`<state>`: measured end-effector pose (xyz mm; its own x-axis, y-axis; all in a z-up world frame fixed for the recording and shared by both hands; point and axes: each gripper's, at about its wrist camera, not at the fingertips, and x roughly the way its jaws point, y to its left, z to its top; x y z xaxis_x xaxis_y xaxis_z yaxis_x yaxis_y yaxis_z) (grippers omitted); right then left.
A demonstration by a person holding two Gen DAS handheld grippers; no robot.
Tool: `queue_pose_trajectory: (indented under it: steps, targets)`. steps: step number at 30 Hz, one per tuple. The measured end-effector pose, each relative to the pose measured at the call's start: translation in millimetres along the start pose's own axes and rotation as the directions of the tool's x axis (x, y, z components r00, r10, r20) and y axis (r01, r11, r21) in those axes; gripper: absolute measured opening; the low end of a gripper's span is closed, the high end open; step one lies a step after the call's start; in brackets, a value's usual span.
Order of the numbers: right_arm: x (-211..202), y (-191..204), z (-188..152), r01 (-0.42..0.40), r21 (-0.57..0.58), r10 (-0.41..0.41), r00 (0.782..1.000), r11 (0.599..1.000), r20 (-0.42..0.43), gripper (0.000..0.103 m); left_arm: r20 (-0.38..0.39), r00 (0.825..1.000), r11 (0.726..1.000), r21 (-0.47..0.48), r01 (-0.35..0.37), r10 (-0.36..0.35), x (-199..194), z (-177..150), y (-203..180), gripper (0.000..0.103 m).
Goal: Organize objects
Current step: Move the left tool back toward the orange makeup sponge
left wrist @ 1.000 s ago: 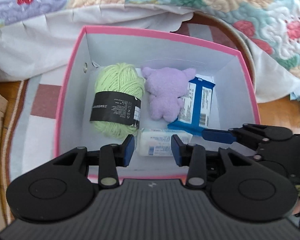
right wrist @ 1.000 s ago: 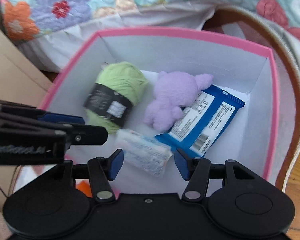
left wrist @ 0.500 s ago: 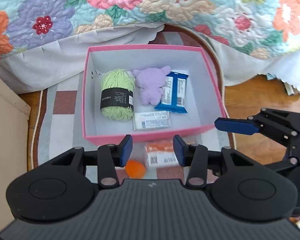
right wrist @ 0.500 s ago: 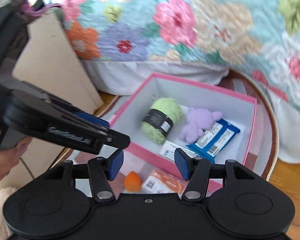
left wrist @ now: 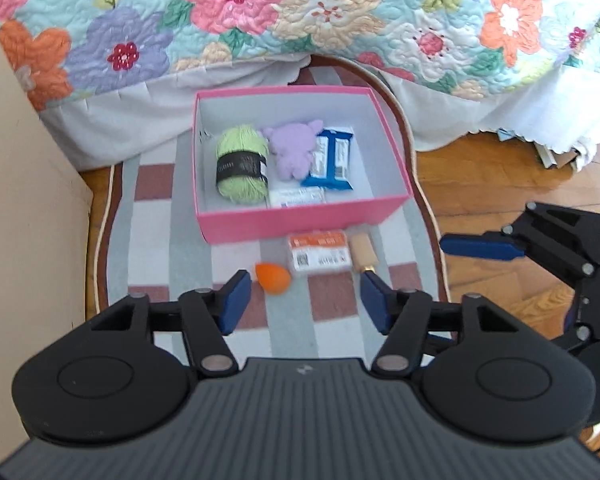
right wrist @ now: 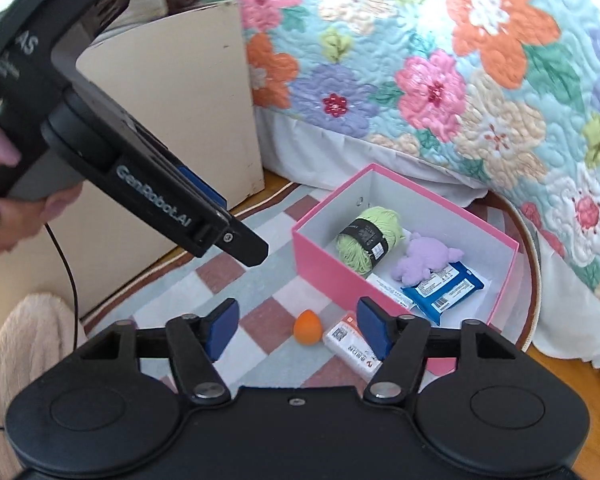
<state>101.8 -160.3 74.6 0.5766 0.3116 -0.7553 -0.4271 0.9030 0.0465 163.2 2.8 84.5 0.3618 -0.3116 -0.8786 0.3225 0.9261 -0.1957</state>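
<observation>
A: Left wrist view first. The pink box (left wrist: 300,216) sits mid-frame on the checked rug (left wrist: 152,216), holding a green yarn ball (left wrist: 242,164), a purple plush toy (left wrist: 292,152), a blue wipes packet (left wrist: 332,160) and a white packet (left wrist: 298,197) at its near wall.

B: And outside the box?

A: Just below it in the frame: an orange egg-shaped sponge (left wrist: 273,277), an orange-and-white packet (left wrist: 318,255) and a tan tube (left wrist: 362,252). The left gripper (left wrist: 305,300) hangs above them, jaws spread, holding nothing. Four items packed, three left, I'd judge.

B: Right wrist view?

A: Same box, now at centre right (right wrist: 324,264), with the yarn (right wrist: 368,240), plush (right wrist: 424,260) and wipes (right wrist: 444,290) inside. The sponge (right wrist: 307,326) and packet (right wrist: 350,342) lie at lower centre, between the fingers of the right gripper (right wrist: 296,330); its jaws are spread too, empty. The tube is hidden here.

B: Next?

A: Probably the sponge or packet; both are nearest.
</observation>
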Motion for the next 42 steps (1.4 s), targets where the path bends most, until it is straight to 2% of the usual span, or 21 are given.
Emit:
queue_pose_trajectory:
  steps: [6,15,20,25,29,32,36,42]
  targets:
    - [-2,23,-11,-0.013,-0.059,0.013,1.0,0.998,0.003,0.086,-0.026,0.999,1.0,-0.011,0.025,-0.025,-7,-31,3,0.07]
    - [22,39,-33,-0.014,-0.06,0.015,1.0,0.998,0.006,0.087,-0.025,0.999,0.996,-0.088,0.028,-0.03,21,-54,24,0.075]
    - [46,39,-47,0.0,-0.068,0.003,0.999,0.998,0.051,0.087,-0.02,0.999,0.991,-0.13,0.042,-0.045,52,-59,40,0.075]
    - [81,44,-63,-0.019,-0.127,0.022,1.0,0.992,0.017,0.087,0.002,0.998,0.986,-0.153,0.069,-0.07,83,-63,53,0.075]
    - [110,48,-73,0.031,-0.173,-0.029,0.999,0.984,0.014,0.087,0.034,0.997,0.984,-0.161,0.081,-0.076,104,-66,62,0.075]
    - [133,47,-80,0.08,-0.2,-0.074,0.997,0.977,0.037,0.087,0.029,0.997,0.979,-0.193,0.07,-0.066,123,-67,69,0.075]
    - [162,51,-95,0.145,-0.291,-0.138,0.989,0.946,0.045,0.081,0.026,0.997,0.974,-0.212,0.077,-0.073,148,-71,79,0.075]
    - [187,45,-100,0.162,-0.33,-0.164,0.986,0.93,0.022,0.081,0.054,0.992,0.962,-0.243,0.128,-0.118,171,-71,97,0.075]
